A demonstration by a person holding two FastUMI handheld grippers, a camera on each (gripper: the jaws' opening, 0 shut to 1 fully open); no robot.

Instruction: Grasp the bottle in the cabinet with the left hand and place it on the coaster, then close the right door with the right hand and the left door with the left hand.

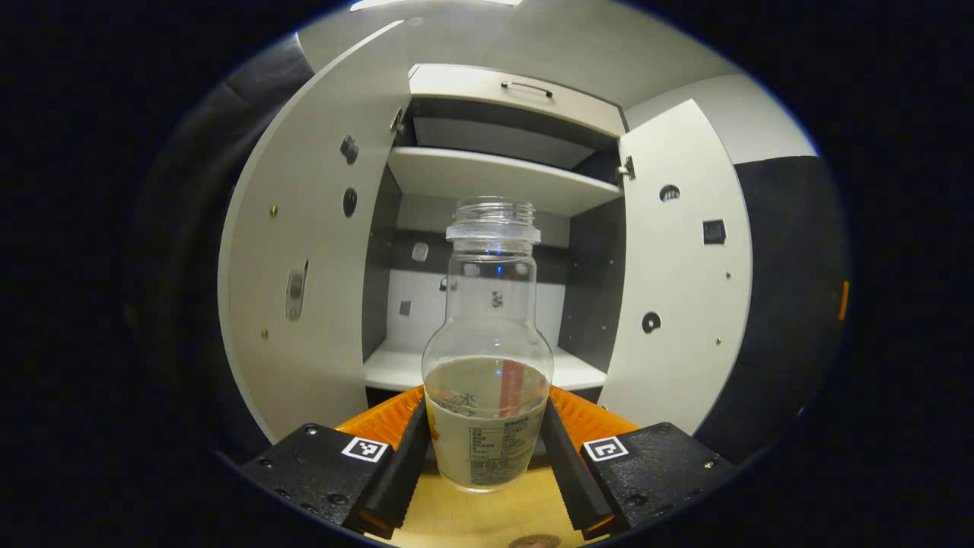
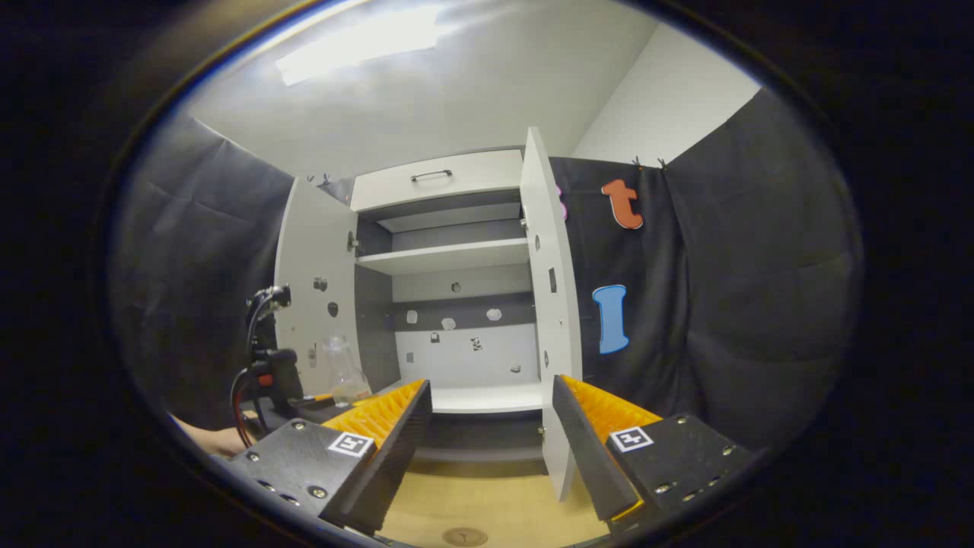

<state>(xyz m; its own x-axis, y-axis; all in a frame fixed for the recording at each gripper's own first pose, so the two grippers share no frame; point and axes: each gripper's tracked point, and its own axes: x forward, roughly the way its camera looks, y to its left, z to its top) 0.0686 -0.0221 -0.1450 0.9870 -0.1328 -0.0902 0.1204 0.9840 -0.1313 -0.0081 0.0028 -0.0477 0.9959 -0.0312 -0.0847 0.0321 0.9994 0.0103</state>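
Left tool (image 1: pixel 487 449) grips the uncapped bottle (image 1: pixel 487 358), pale liquid in its lower part, upright before the open cabinet (image 1: pixel 487 175). Right tool (image 2: pixel 491 449) hangs spread, level, above the bench (image 2: pixel 487 510).

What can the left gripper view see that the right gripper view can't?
Left gripper view alone: the left gripper pressing both fingers on the bottle, close enough to see the liquid and label.

Right gripper view alone: the open right gripper holding nothing, a hand, and the left gripper's body from the side.

Both: the cabinet with both doors open, the bottle, the wooden table and the round coaster at the bottom edge.
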